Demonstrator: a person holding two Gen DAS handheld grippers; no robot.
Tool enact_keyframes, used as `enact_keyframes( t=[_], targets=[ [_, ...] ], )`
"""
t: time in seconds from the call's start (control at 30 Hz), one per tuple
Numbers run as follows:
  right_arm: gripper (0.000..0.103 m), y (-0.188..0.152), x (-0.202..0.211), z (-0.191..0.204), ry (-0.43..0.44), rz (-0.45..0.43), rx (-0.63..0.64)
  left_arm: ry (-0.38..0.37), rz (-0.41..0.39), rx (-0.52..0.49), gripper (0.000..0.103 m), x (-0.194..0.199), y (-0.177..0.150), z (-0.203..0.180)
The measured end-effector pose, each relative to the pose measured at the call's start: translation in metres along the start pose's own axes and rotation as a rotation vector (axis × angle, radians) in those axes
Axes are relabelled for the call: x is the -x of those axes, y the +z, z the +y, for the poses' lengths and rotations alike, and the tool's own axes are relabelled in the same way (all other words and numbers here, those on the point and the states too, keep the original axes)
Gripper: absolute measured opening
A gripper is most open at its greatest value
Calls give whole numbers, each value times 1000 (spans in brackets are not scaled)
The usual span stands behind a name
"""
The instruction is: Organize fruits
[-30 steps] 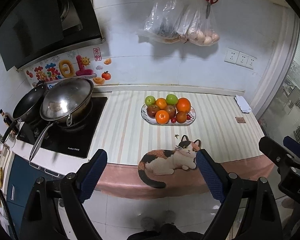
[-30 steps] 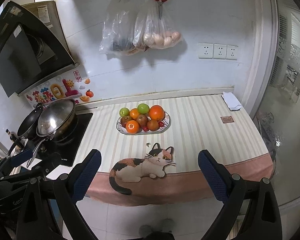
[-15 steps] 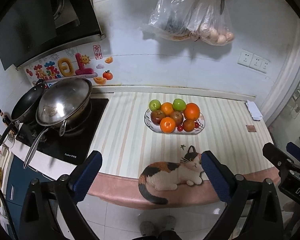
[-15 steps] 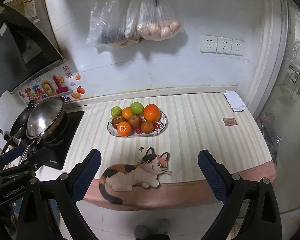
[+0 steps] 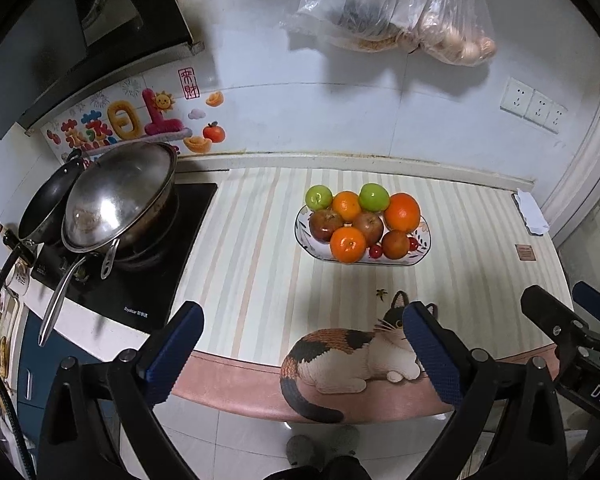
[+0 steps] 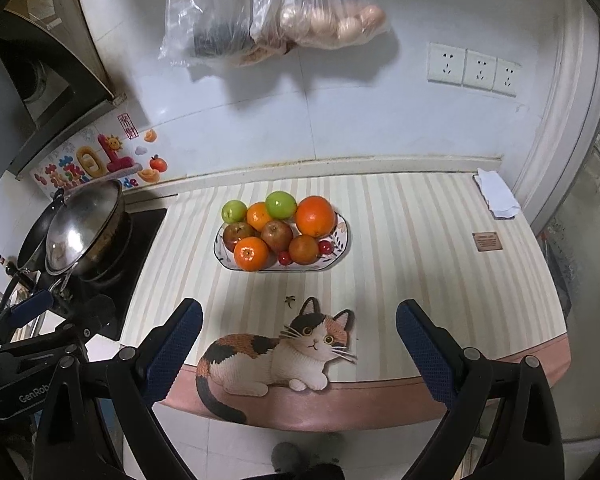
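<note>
Fruit fills an oval plate at the centre of both views, on a striped counter mat: green apples, red apples, oranges and small red fruits half hidden among them. Left gripper and right gripper hang at the counter's near edge, low in frame, jaws spread wide and holding nothing. A printed cat lies between the fingers. Two plastic bags at top are cut off by the frame; the contents of the darker one are hard to make out. A wok partly covers a black pan at left.
</note>
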State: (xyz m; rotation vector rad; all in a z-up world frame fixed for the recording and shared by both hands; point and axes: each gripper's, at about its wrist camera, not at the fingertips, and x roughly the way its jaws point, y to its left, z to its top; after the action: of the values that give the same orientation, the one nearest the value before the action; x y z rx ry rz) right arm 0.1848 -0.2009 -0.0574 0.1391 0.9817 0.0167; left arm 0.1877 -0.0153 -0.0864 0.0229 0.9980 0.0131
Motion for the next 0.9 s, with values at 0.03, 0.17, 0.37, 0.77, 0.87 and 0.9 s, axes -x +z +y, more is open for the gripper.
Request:
enact_keyframes(
  t=[0.03, 0.17, 0.37, 0.77, 0.87, 0.9],
  targets=[
    [99, 0, -2, -1, 0, 5, 1, 2, 5, 0, 102, -2, 0, 0],
    [99, -1, -11, -2, -4, 23, 4, 2, 17, -2, 102, -6, 1, -1],
    [99, -3, -15, -3, -6, 32, 4, 2, 17, -1, 102, -6, 1, -1],
    [99, -5, -14, 0, 0, 36, 8, -4, 7, -2, 102, -1, 3, -2],
    [99, -5, -14, 0, 1, 36, 8, -7, 9, 0, 102, 0, 3, -3],
    [99, -5, -14, 0, 2, 36, 7, -7, 10, 1, 102, 0, 3, -3]
  ],
)
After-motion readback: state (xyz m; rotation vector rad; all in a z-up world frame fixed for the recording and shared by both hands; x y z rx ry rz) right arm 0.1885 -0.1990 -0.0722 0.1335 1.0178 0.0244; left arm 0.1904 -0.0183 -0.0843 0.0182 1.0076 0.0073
